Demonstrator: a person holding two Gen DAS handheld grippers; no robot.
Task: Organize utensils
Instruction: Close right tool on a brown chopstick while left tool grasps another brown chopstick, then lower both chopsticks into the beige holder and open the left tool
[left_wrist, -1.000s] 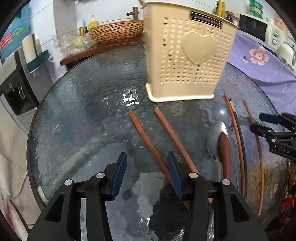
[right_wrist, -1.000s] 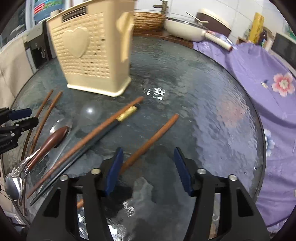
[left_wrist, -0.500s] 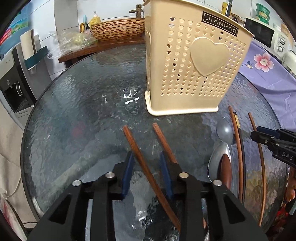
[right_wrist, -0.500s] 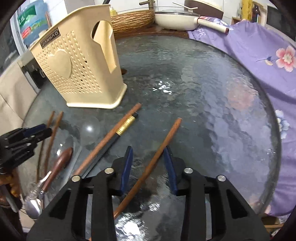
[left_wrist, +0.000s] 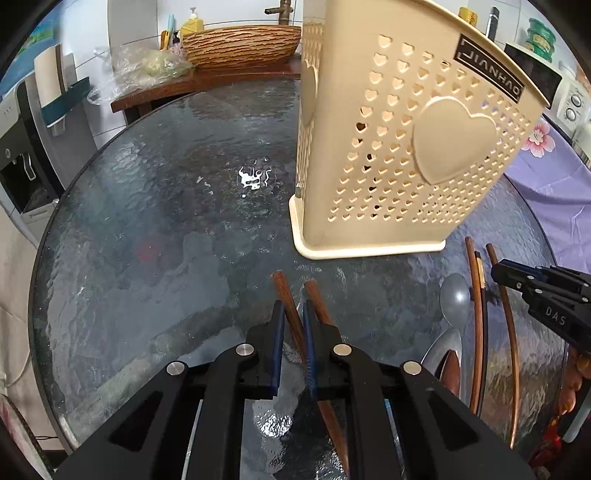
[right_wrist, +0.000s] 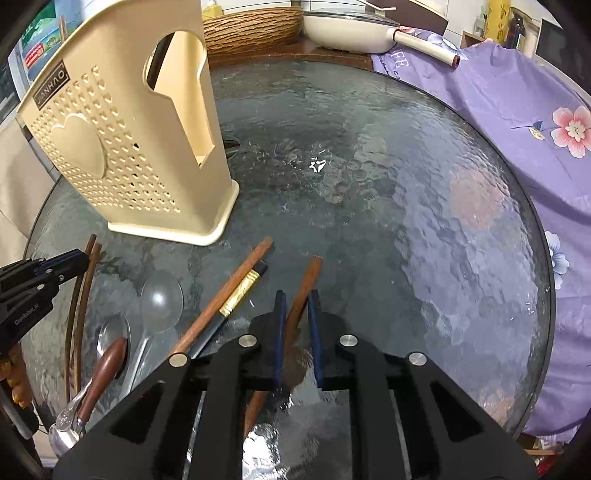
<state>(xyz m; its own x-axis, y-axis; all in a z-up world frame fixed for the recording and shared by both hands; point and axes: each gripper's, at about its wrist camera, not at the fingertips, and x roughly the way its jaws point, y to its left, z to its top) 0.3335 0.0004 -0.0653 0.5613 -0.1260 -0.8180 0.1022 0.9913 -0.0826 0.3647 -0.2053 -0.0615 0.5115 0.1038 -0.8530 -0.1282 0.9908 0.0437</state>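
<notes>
Since a second ago both my grippers have slid forward along the table and their jaws have come together from wide apart: the left gripper (left_wrist: 293, 325) is now clamped on a brown chopstick (left_wrist: 286, 295), and the right gripper (right_wrist: 295, 317) is clamped on another wooden chopstick (right_wrist: 304, 284). In each wrist view the stick runs between the blue pads and its far tip lies on the glass table (left_wrist: 166, 221), so I judge both are pinched but not yet lifted. A second brown stick (left_wrist: 317, 299) lies just beside the left grip, outside the pads as far as I can tell. By my reading the job is barely begun: the cream utensil holder (left_wrist: 406, 147) stands upright beyond the sticks, and nothing pokes above its rim. Left on the glass are a brown and a black gold-banded chopstick (right_wrist: 229, 299) lying together, a plastic spoon (right_wrist: 160, 299), a metal spoon (right_wrist: 110, 339) with a wooden-handled one (right_wrist: 107, 365) across it, and two thin sticks (right_wrist: 83, 280) near the left gripper. The holder's inside is hidden from both cameras. The near ends of both gripped sticks are covered by the gripper bodies, so I cannot see how long an end sticks out behind.
</notes>
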